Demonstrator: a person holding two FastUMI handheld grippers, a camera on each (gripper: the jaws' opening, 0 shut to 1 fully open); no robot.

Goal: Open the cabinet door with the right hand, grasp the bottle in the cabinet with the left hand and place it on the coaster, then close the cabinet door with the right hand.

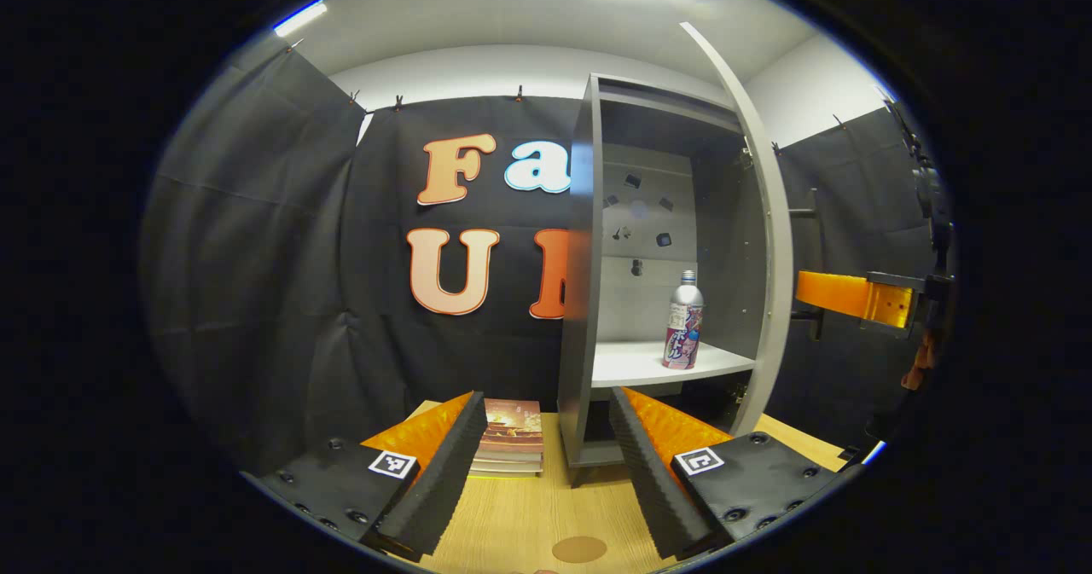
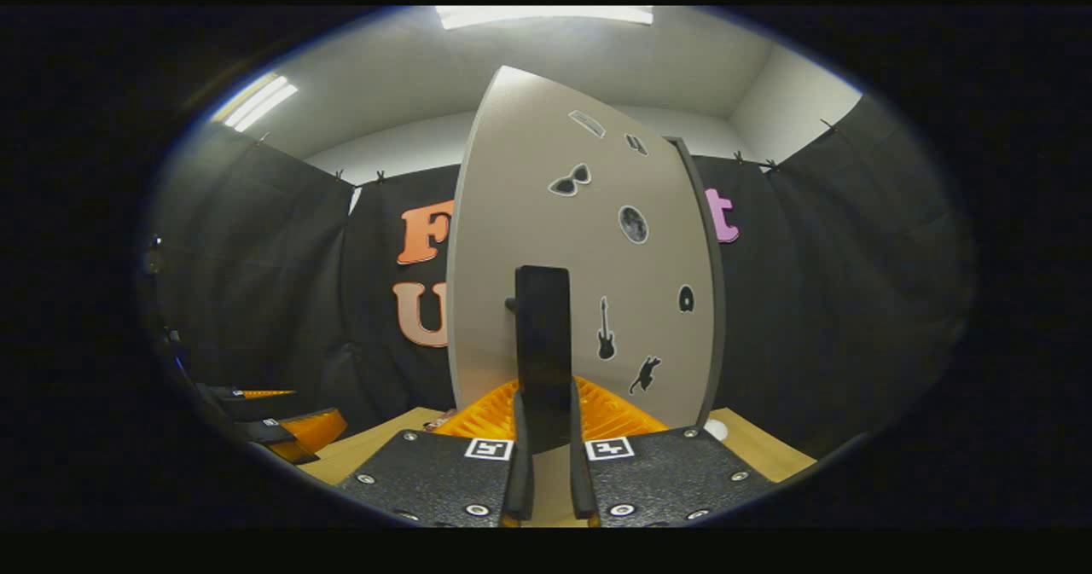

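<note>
A bottle (image 1: 684, 321) is seen standing upright on the white shelf (image 1: 636, 361) inside a grey cabinet (image 1: 589, 258), toward the shelf's right side. The cabinet is set on a wooden counter (image 1: 520, 514), and its door (image 1: 762, 216) is swung wide open to the right. In the left gripper view, the left tool (image 1: 539, 446) is held low in front of the cabinet with its fingers spread apart and nothing between them; the bottle is well beyond it. A round brown coaster (image 1: 579, 548) is laid on the counter just below the spread fingers. A stack of books (image 1: 510, 437) is placed on the counter to the left of the cabinet, near the left finger.

In the right gripper view, the outer face of the door (image 2: 580, 258) is shown close up, decorated with small stickers (image 2: 633, 224). The dark upright door handle (image 2: 543, 344) is pinched between the fingers of the right tool (image 2: 543, 437), which are pressed against it from both sides. The left tool (image 2: 290, 429) is visible farther off at the lower left. In the left gripper view, the right tool (image 1: 853, 297) is seen at the door's far side.
</note>
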